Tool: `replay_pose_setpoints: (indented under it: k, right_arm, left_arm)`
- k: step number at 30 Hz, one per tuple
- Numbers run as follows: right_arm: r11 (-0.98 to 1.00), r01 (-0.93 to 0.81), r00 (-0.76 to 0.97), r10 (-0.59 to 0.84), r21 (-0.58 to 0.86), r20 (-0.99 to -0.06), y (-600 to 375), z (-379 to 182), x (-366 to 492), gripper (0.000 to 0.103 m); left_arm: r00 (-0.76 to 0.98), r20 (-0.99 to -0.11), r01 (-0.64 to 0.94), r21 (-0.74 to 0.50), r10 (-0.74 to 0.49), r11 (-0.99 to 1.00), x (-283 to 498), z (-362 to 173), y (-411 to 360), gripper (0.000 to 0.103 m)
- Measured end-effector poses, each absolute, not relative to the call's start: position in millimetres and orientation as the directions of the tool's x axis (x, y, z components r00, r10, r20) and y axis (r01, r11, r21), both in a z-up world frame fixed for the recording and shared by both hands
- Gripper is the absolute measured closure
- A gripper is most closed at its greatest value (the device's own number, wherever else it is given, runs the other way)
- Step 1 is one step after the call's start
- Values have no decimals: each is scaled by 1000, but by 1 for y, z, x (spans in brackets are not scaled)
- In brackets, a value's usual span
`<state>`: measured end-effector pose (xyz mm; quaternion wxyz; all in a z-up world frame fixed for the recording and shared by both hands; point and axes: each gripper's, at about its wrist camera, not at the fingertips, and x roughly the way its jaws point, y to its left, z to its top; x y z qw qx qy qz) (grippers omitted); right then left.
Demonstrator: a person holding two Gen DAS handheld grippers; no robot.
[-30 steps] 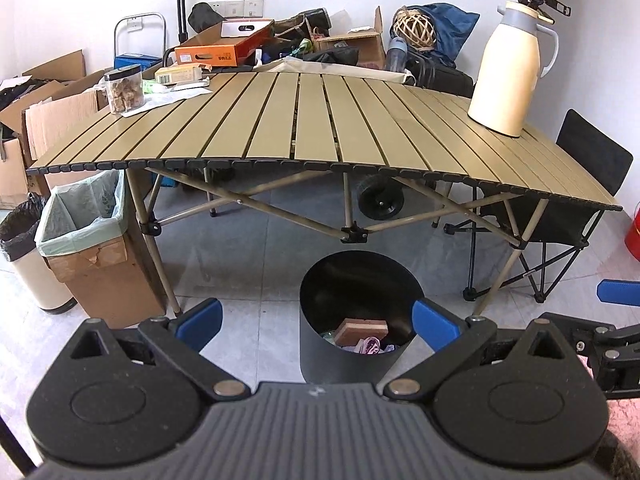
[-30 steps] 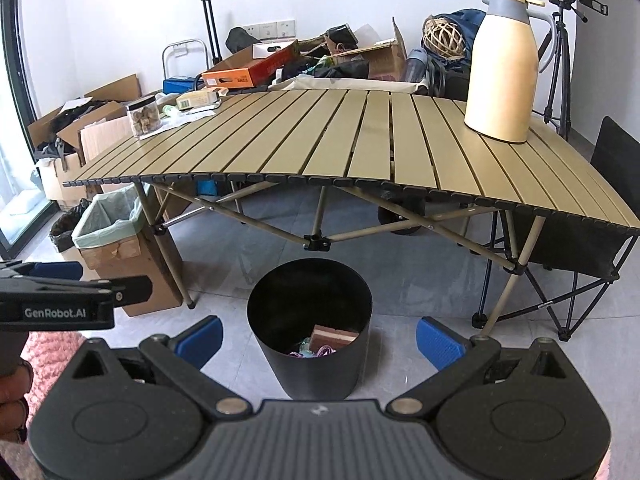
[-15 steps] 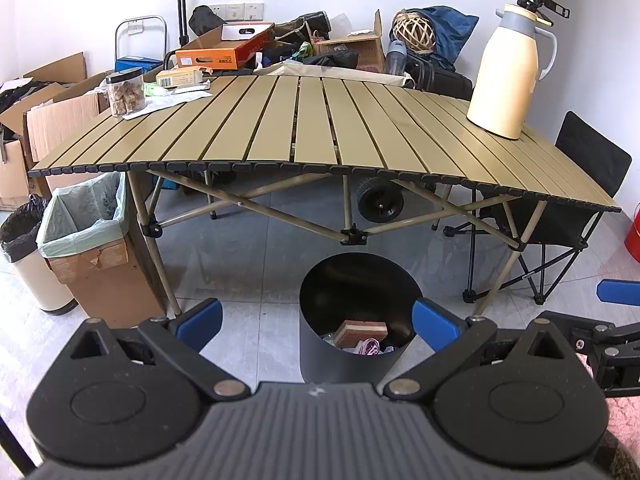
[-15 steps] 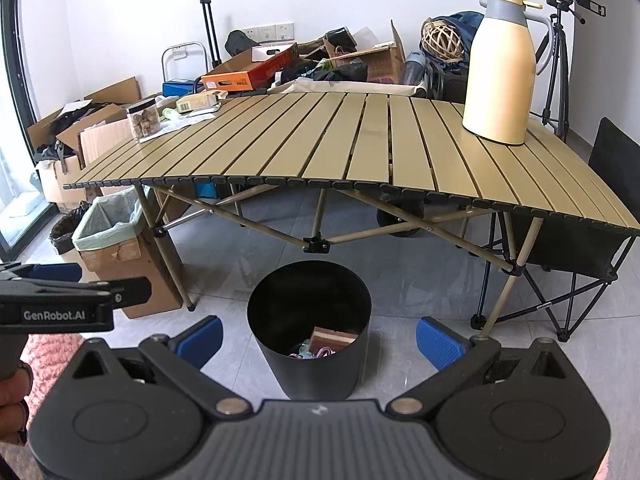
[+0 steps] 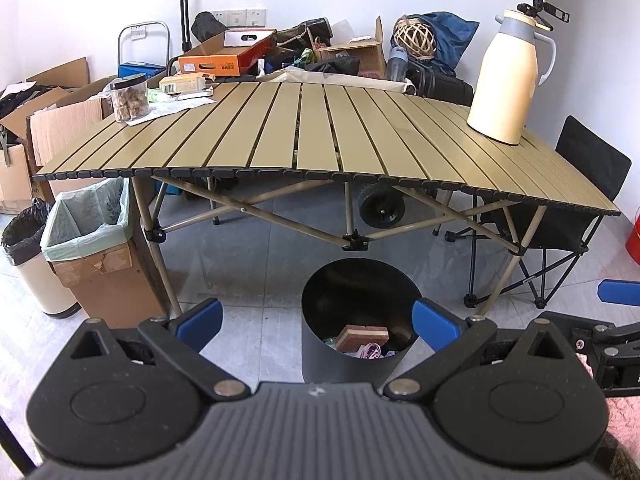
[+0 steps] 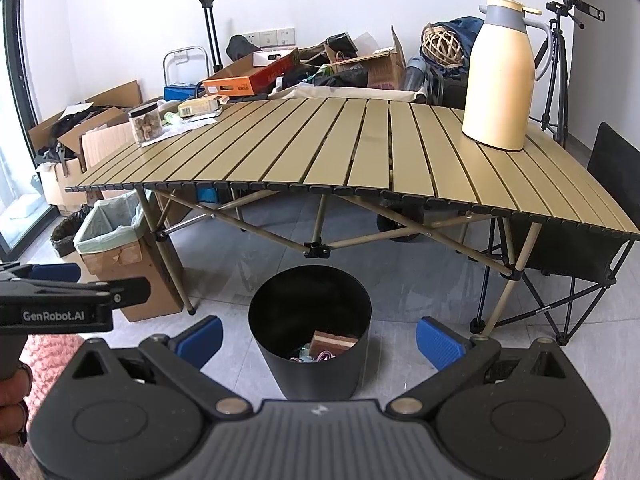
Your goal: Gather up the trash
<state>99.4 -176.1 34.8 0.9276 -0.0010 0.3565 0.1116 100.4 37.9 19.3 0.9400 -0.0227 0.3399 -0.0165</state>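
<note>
Presently listed: black bin (image 5: 360, 344) on the grey floor in front of the slatted folding table (image 5: 320, 136), holding a brown block (image 5: 363, 336) and pinkish scraps (image 5: 372, 350). Left gripper (image 5: 318, 322): blue-padded fingers spread wide apart, nothing between them, bin framed in the gap. Right gripper (image 6: 318, 338): fingers likewise wide apart, holding nothing, above the same bin. On the table: cream thermos jug (image 5: 506, 84) at the right, clear jar (image 5: 130, 98) at the far left. Beside the table: cardboard box lined with a green bag (image 5: 94, 252).
</note>
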Motion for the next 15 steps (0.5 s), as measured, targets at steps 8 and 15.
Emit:
replay_pose_setpoints:
  k: [8,15]
  right_arm:
    - [975,-208,724,207,78,-658,-177,36,98,0]
    - [975,-208,732,206,75,-649,-177,37,96,0]
  left_arm:
    - [773,-633,14,-50,-42,999,99,21,38,0]
    - [786,-617,6,-49,-35,999,94,25,38,0]
